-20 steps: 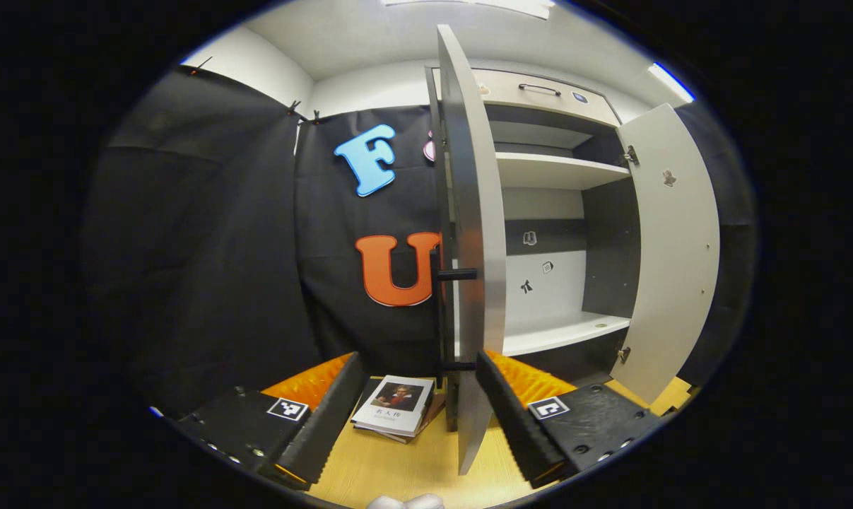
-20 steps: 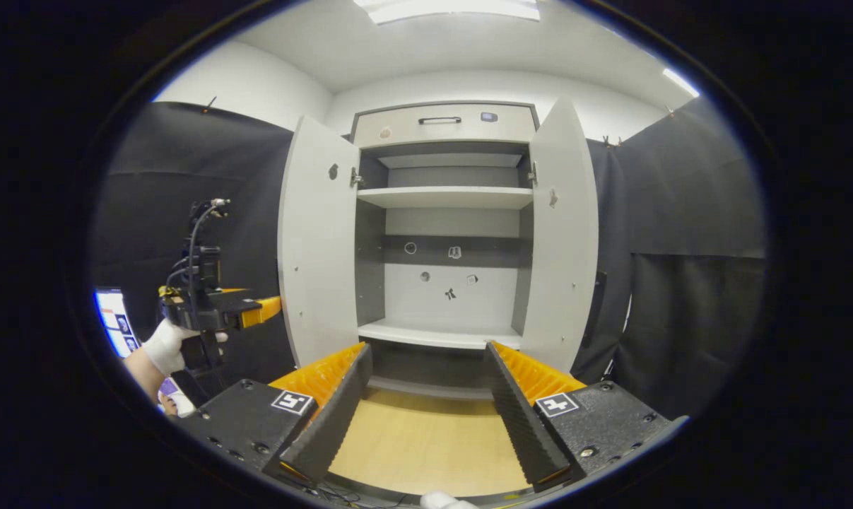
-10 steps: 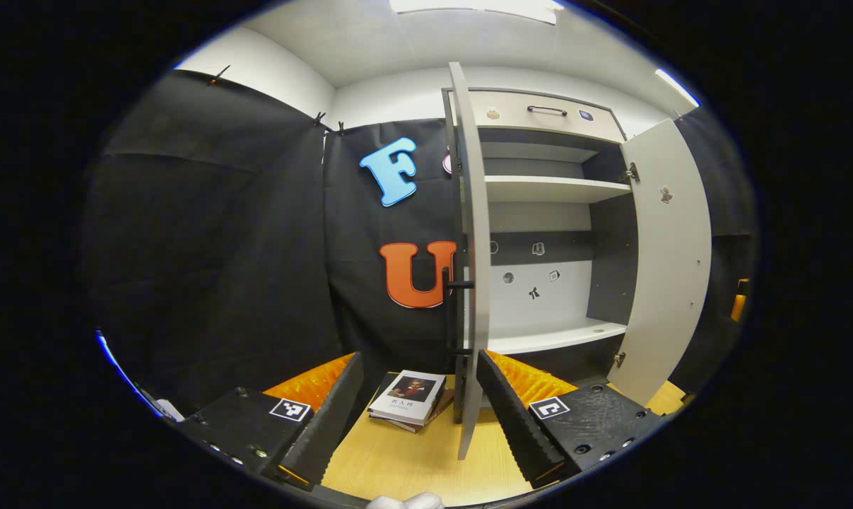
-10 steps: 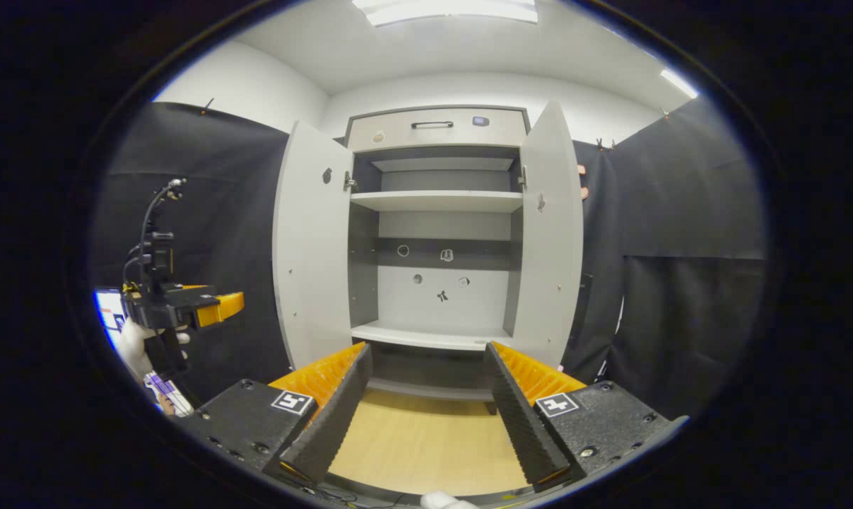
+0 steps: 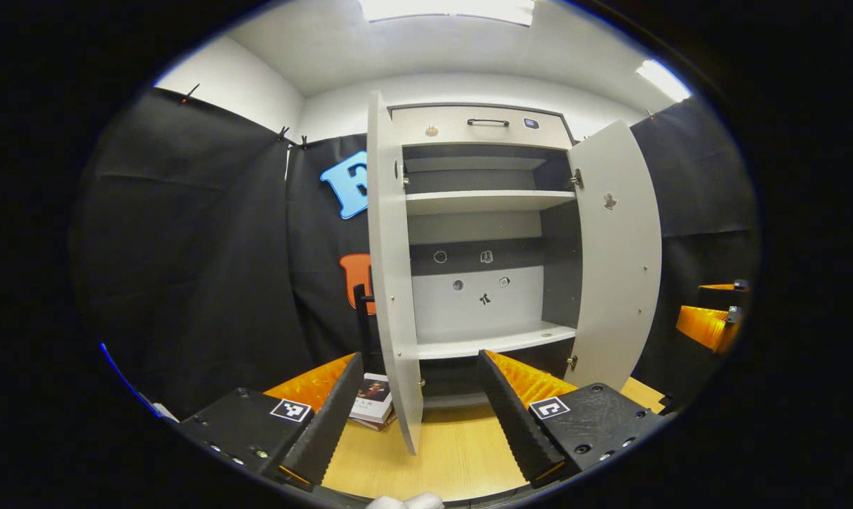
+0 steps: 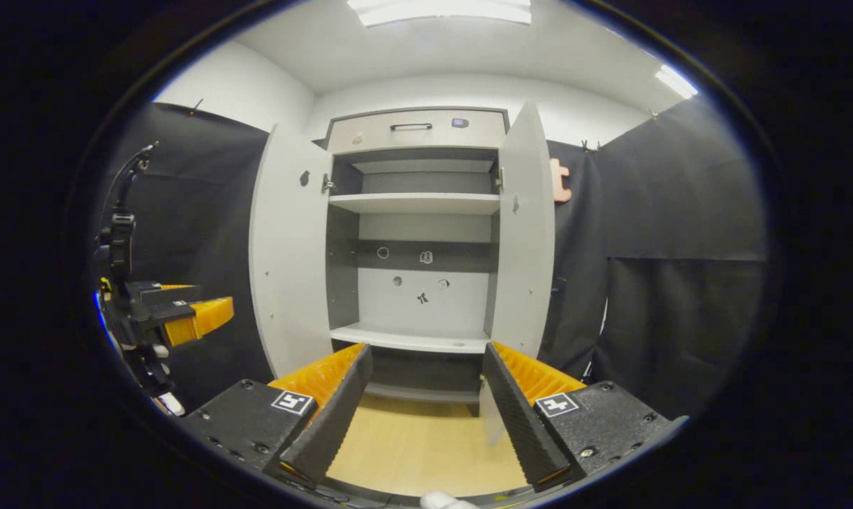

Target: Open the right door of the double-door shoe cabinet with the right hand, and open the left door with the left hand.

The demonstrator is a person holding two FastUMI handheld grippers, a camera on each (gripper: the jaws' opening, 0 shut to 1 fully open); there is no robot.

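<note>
Shoe cabinet (image 6: 415, 233) stands against the booth's back wall on a light wood floor (image 6: 419, 445), with both of its doors swung wide. In the right gripper view the left door (image 6: 288, 247) and the right door (image 6: 528, 233) flank the open interior, where an upper shelf (image 6: 415, 203) and a lower shelf (image 6: 412, 339) sit bare, and a few small stickers dot the back panel. A drawer front with a dark handle (image 6: 410, 127) runs across the top.

The right gripper (image 6: 426, 410) hangs in front of the cabinet, well apart from it, its fingers spread wide with nothing between them. The lower corner of the right door shows just past its right finger, but I cannot tell whether they touch. At the left edge of that view the left gripper (image 6: 186, 318) hangs apart from the left door.

In the left gripper view the left gripper (image 5: 419, 417) is likewise spread open and grips nothing. The left door (image 5: 392, 268) appears nearly edge-on between its fingers, farther off, with a dark bar handle (image 5: 360, 318) on its outer face. A book (image 5: 373, 404) lies on the floor beside the door's lower end. The right door (image 5: 618, 254) stands open beyond, and the right gripper (image 5: 712, 322) shows at the right edge.
</note>
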